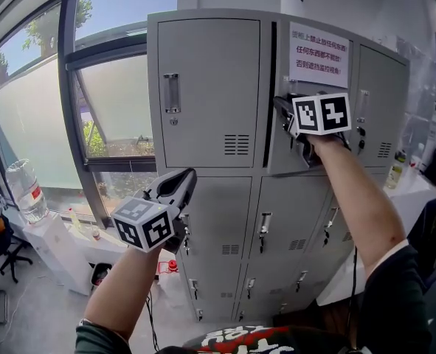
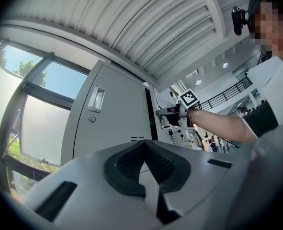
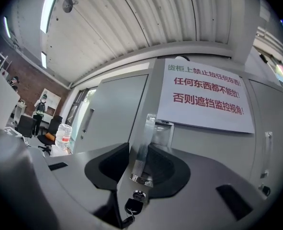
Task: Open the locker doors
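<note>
The top middle locker door (image 1: 279, 59) – the one with the paper notice (image 1: 319, 54) taped to it – stands slightly ajar, with a dark gap along its left edge. My right gripper (image 1: 285, 120) is up at that edge, and in the right gripper view its jaws pinch the door's upright metal handle (image 3: 142, 147), a pad on each side. Just below the handle, a key (image 3: 133, 207) sits in the lock.

The top left door (image 1: 210, 87) beside it is closed, with its own handle (image 1: 172, 93) untouched. The rows of doors underneath look closed too.

My left gripper (image 1: 179, 184) hangs lower, in front of the second row and well apart from the right one. It points slightly upward and its jaws are pressed together at the tips with nothing between them. To the left of the lockers is a large window (image 1: 33, 116), and a big water bottle (image 1: 26, 190) stands on the ledge below it.
</note>
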The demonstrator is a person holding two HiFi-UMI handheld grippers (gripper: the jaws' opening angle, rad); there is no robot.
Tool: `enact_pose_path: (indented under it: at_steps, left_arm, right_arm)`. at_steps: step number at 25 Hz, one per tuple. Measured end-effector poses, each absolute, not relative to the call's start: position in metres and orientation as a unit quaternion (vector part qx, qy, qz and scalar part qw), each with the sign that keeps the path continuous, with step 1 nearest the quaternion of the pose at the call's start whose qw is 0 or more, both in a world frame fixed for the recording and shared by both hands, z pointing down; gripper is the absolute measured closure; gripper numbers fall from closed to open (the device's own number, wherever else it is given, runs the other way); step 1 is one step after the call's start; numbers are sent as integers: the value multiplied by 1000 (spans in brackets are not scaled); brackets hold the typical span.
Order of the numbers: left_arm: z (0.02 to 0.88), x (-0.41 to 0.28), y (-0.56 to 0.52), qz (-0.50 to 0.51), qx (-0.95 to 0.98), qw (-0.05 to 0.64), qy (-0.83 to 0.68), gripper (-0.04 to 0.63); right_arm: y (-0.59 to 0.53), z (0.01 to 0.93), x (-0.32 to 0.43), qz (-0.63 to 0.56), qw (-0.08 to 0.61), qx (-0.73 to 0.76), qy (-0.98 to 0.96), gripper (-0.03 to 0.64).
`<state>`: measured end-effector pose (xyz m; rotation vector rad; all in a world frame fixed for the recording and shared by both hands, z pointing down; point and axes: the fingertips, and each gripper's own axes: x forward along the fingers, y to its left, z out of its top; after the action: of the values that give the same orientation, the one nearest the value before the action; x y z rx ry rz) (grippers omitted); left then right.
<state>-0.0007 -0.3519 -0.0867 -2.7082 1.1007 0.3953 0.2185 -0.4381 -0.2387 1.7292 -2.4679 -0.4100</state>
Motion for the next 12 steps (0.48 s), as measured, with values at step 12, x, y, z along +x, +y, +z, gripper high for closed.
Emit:
enact_pose_path:
  at_steps: [12]
  left_arm:
    - [-77,-21,-346,131,-917,86,367,591]
  right_arm:
    - [-398,-236,230,-112,33,572,-812,486]
